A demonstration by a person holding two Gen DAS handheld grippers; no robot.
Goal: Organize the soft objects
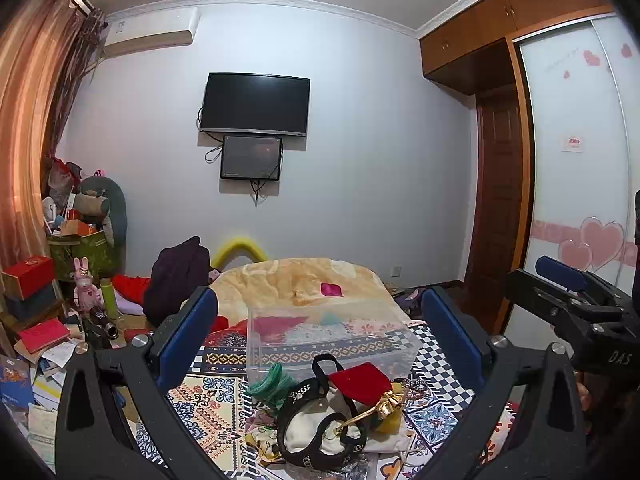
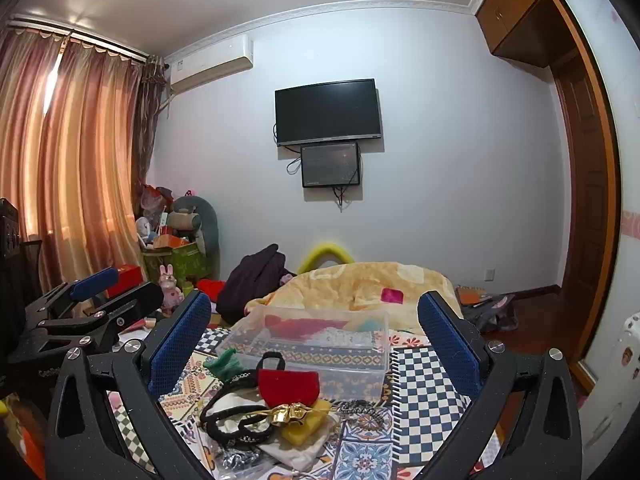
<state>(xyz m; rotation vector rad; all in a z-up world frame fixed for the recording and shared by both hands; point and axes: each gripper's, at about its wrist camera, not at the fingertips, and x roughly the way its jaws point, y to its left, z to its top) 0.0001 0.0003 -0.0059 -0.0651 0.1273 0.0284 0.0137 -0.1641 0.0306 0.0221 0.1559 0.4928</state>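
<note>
A pile of soft items lies on the patterned bedspread (image 1: 216, 404) in front of both grippers: a red velvet pouch (image 1: 360, 382) (image 2: 289, 386), a green scrunchie (image 1: 269, 384) (image 2: 225, 364), black headbands (image 1: 320, 432) (image 2: 236, 420), a gold bow (image 1: 386, 402) (image 2: 290, 414), a white cloth bag (image 2: 298, 450) and a yellow pouch (image 2: 306, 426). A clear plastic bin (image 1: 328, 340) (image 2: 320, 340) stands just behind the pile. My left gripper (image 1: 320, 344) is open and empty above the pile. My right gripper (image 2: 316, 344) is open and empty too.
A folded yellow blanket (image 1: 304, 284) lies behind the bin. A dark garment (image 1: 176, 276) sits to its left. Cluttered boxes, books and toys (image 1: 52, 300) fill the left side. A wardrobe (image 1: 580, 160) stands at the right. The right gripper shows at the left wrist view's edge (image 1: 576, 300).
</note>
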